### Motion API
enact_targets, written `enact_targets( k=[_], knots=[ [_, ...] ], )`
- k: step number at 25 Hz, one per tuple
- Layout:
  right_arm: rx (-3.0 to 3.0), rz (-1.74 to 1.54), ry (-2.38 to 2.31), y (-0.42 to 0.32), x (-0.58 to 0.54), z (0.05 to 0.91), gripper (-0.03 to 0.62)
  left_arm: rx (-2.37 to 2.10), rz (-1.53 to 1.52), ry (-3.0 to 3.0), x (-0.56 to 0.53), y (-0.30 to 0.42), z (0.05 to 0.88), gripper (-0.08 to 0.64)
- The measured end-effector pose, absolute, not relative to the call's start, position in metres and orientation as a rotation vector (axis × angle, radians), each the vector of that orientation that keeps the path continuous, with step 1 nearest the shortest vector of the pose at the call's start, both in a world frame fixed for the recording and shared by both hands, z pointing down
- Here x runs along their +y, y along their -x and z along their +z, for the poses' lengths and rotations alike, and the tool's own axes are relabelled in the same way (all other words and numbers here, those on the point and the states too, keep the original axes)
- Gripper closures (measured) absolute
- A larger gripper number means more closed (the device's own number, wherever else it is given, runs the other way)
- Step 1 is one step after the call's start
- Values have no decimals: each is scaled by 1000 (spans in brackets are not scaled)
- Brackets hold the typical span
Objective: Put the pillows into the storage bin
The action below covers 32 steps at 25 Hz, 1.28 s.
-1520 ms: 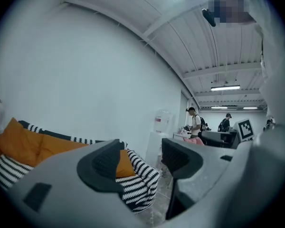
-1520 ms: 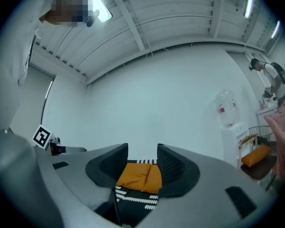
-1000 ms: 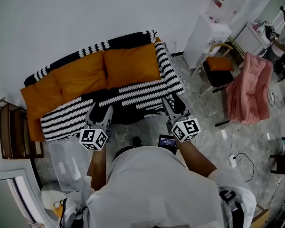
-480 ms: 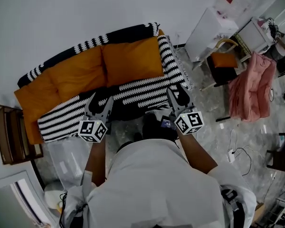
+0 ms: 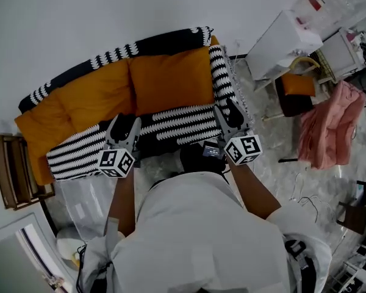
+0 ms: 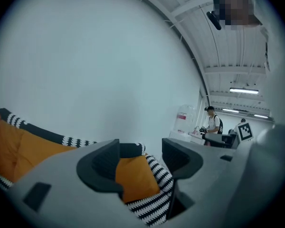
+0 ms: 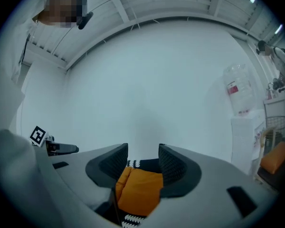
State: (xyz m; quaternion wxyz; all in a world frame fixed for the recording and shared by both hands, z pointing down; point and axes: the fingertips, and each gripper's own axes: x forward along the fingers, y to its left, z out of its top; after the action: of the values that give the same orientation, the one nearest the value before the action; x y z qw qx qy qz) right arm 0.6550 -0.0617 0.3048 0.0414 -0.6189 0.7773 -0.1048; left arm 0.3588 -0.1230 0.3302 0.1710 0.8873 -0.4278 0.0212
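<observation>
Three orange pillows lean on the sofa back: one on the right (image 5: 171, 81), one in the middle (image 5: 94, 99), one at the left end (image 5: 33, 133). A black-and-white striped blanket (image 5: 177, 118) covers the seat. My left gripper (image 5: 123, 132) hovers open over the seat's front left, nothing between its pads. My right gripper (image 5: 230, 115) is open over the seat's right end, also empty. An orange pillow (image 6: 133, 177) shows beyond the open left gripper (image 6: 140, 158). Another pillow (image 7: 140, 189) appears past the open right gripper (image 7: 143, 163). The clear storage bin (image 5: 85, 203) stands on the floor at lower left.
A wooden side table (image 5: 12, 176) stands left of the sofa. To the right are a white cabinet (image 5: 287, 38), a chair with an orange cushion (image 5: 296, 90) and a pink cloth (image 5: 329, 124). A person (image 6: 213, 127) stands far off.
Both grippers have moved forward a little, from the floor edge onto the sofa seat. Their jaws stay equally wide.
</observation>
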Motion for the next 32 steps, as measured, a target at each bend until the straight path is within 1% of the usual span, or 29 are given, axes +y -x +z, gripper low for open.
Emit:
enact_targets(
  k=[8, 12, 19, 26, 32],
  knots=[
    [2461, -533, 1876, -702, -169, 370, 390, -1309, 154, -2393, -226, -382, 379, 287],
    [2523, -695, 1843, -715, -211, 418, 370, -1330, 228, -2298, -261, -385, 420, 276],
    [2576, -1017, 1802, -720, -266, 530, 337, -1327, 361, -2182, -306, -381, 508, 268],
    [2404, -1346, 1858, -758, -307, 650, 308, -1309, 441, -2043, -336, -370, 612, 259],
    [2340, -1526, 1900, -780, -319, 727, 293, -1285, 506, -1942, -357, -352, 692, 244]
  ],
)
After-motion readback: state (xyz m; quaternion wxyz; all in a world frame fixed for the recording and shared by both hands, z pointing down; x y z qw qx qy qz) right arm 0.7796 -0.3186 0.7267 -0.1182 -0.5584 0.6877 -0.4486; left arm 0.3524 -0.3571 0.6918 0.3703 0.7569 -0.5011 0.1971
